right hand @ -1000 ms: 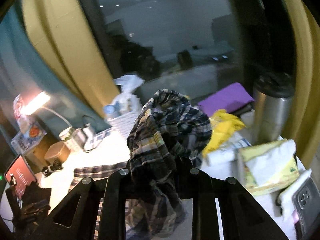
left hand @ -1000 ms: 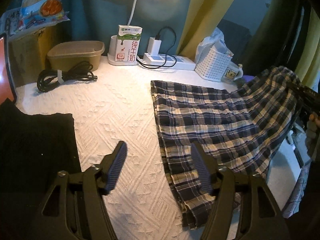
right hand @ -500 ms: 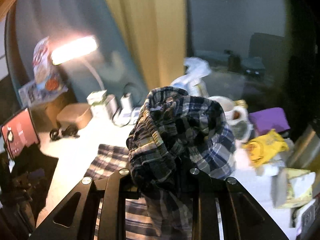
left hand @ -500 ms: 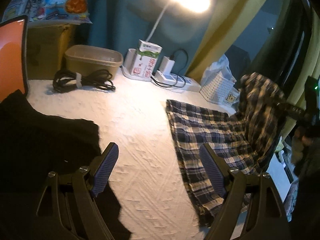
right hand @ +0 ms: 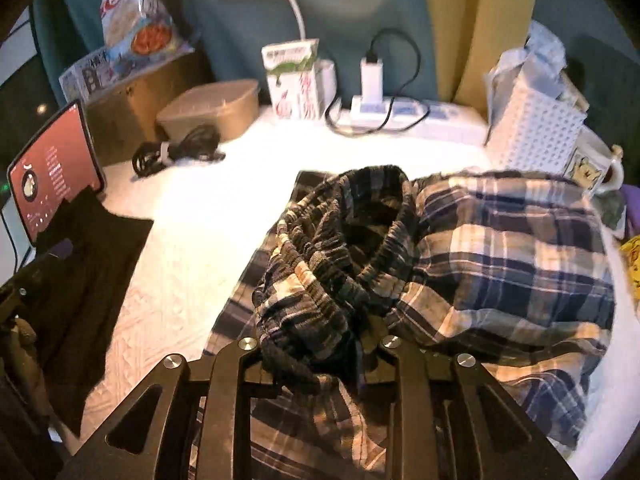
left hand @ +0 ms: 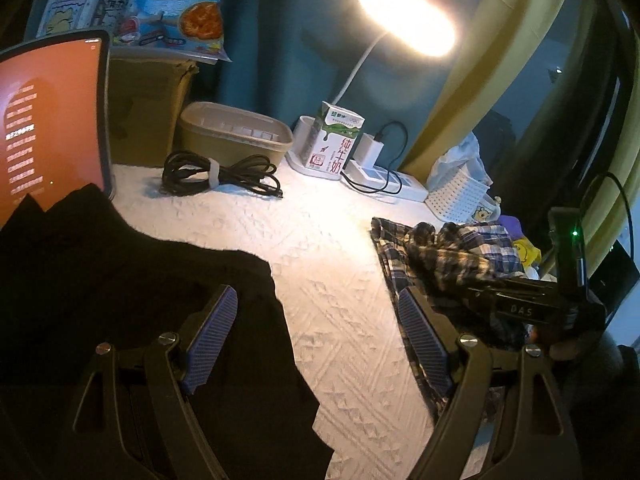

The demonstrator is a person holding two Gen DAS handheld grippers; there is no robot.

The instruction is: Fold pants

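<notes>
On the white textured cloth covering the table (left hand: pixel 332 280), the navy-and-cream plaid pants (right hand: pixel 500 264) lie toward your right side. Their lower layer runs lengthwise from the near edge toward the back, where the white perforated basket (right hand: pixel 536 128) stands. The upper part is doubled over that layer, bunched rather than flat.

Your right gripper (right hand: pixel 320 356) is clamped on the gathered elastic waistband, which puckers up in a ring just ahead of its fingers, its opening facing up and away from you. In the left wrist view the same gripper (left hand: pixel 480 292) reaches in from the right over the plaid heap, pointing left across the table.

Your left gripper (left hand: pixel 316 336) is spread wide and holds nothing. Its ribbed blue pads (left hand: pixel 210 338) hover, one above the black garment (left hand: pixel 120 300) on the left, the other by the near left edge of the plaid fabric.

Along the back sit a milk carton (left hand: pixel 338 144), a coiled black cable (left hand: pixel 216 172) and a tan lidded container (left hand: pixel 236 134), well apart from the pants.
</notes>
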